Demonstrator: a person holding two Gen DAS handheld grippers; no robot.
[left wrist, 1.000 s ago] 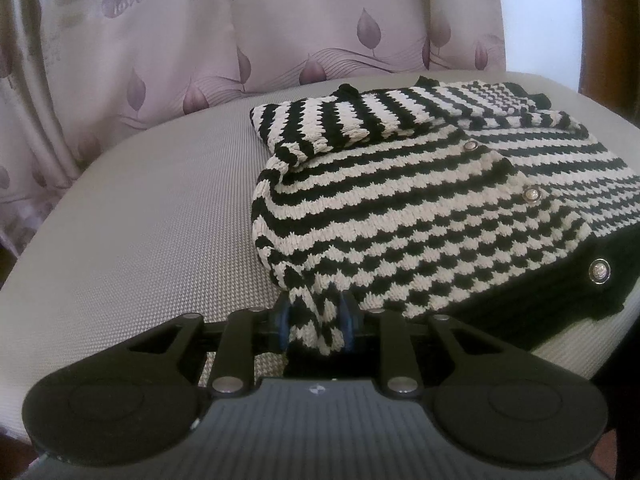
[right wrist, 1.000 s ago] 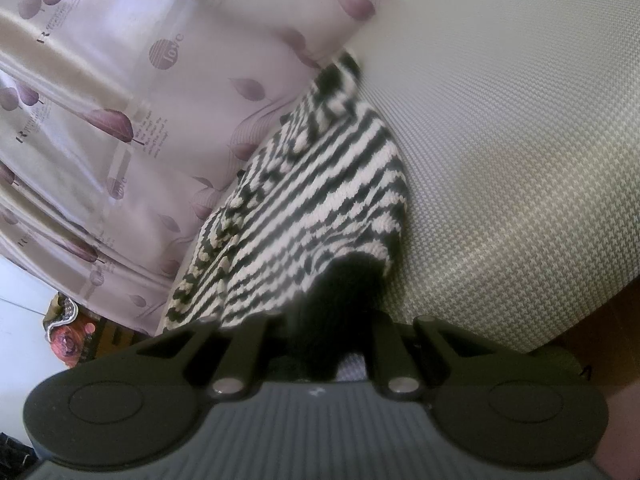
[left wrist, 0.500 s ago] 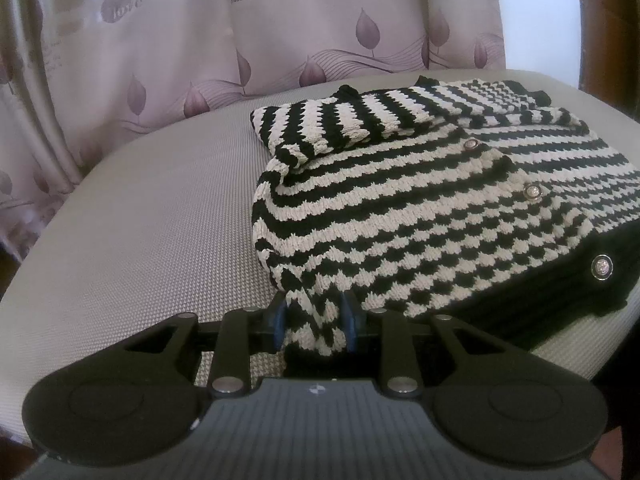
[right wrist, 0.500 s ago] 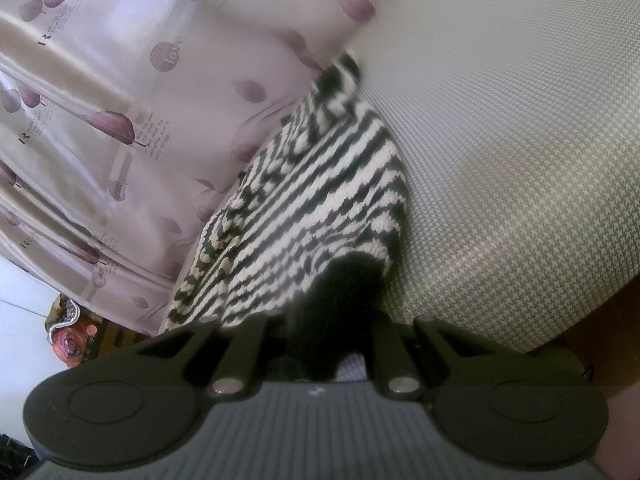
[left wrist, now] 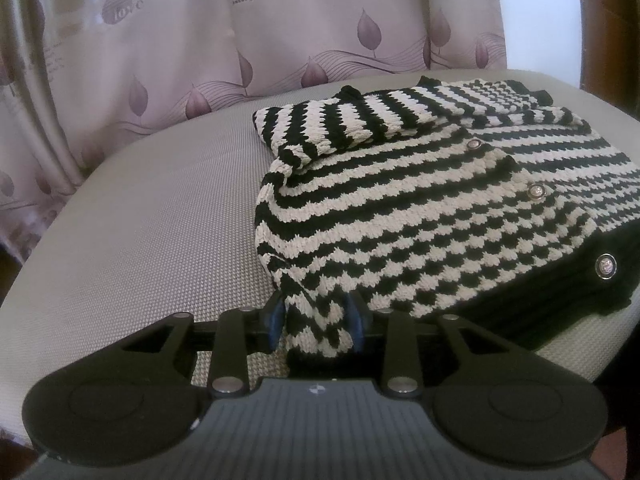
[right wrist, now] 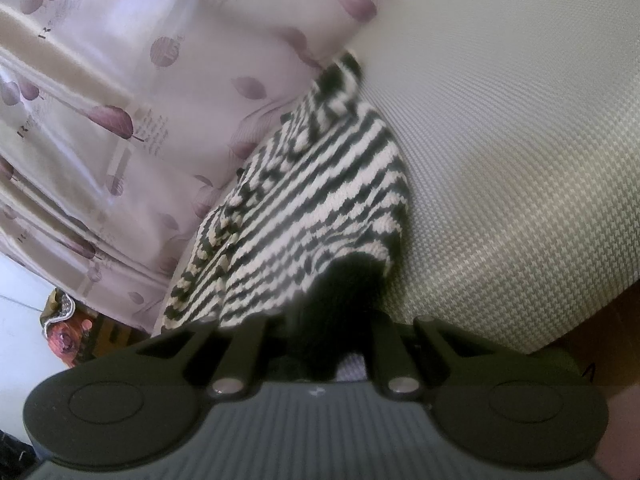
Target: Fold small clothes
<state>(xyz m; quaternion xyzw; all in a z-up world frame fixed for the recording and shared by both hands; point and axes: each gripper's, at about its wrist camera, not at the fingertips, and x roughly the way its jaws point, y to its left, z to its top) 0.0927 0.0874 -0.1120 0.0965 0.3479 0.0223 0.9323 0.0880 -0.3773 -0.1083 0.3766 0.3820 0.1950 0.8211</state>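
A small black-and-cream striped knit cardigan (left wrist: pixel 432 216) with round metal buttons lies on a grey woven seat cushion (left wrist: pixel 152 232), one sleeve folded across its top. My left gripper (left wrist: pixel 316 320) is shut on the cardigan's near left corner. In the right wrist view the cardigan (right wrist: pixel 312 216) hangs stretched and lifted from my right gripper (right wrist: pixel 332 340), which is shut on its black hem; the fingertips are hidden by the cloth.
A mauve curtain (left wrist: pixel 280 28) with leaf prints hangs right behind the cushion. A dark wooden frame (left wrist: pixel 608 28) stands at the far right. The cushion's front edge (right wrist: pixel 552 344) drops off to the floor.
The left gripper has drawn slightly back with the corner still held. The right view has barely shifted; both grips are unchanged.
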